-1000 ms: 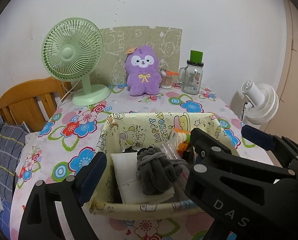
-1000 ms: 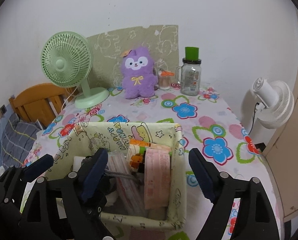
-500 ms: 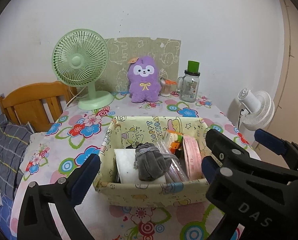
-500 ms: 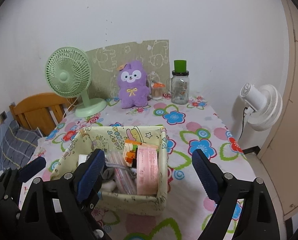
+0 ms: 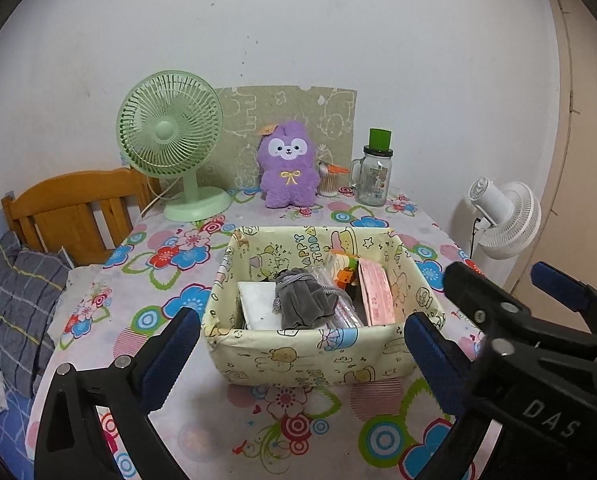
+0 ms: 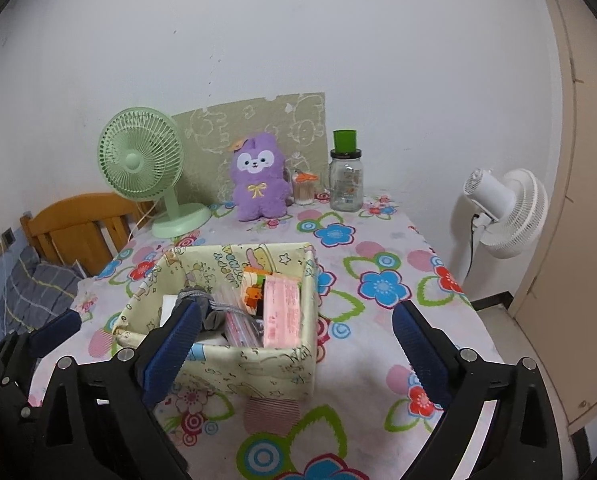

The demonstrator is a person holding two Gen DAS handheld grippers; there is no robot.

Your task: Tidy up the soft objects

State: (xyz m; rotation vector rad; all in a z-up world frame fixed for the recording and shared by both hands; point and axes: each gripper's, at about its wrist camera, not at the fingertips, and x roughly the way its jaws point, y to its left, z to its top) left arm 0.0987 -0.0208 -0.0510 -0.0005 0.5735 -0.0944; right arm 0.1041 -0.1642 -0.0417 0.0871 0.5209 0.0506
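A: Grippers? 
B: Left gripper and right gripper both spread wide, holding nothing.

A: Beyond them? 
B: Grey drawstring cloth pouch lies inside the yellow cartoon-print fabric box on the floral counter; purple plush toy upright by the wall.

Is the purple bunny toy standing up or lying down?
Standing up. The purple bunny toy sits upright on the table, face forward, by the wall.

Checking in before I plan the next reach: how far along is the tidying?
Looks done: the grey pouch sits in the yellow box with a pink pack. In hand: nothing; left tongs and right tongs are open. Possibly left: the purple plush toy stands by the wall.
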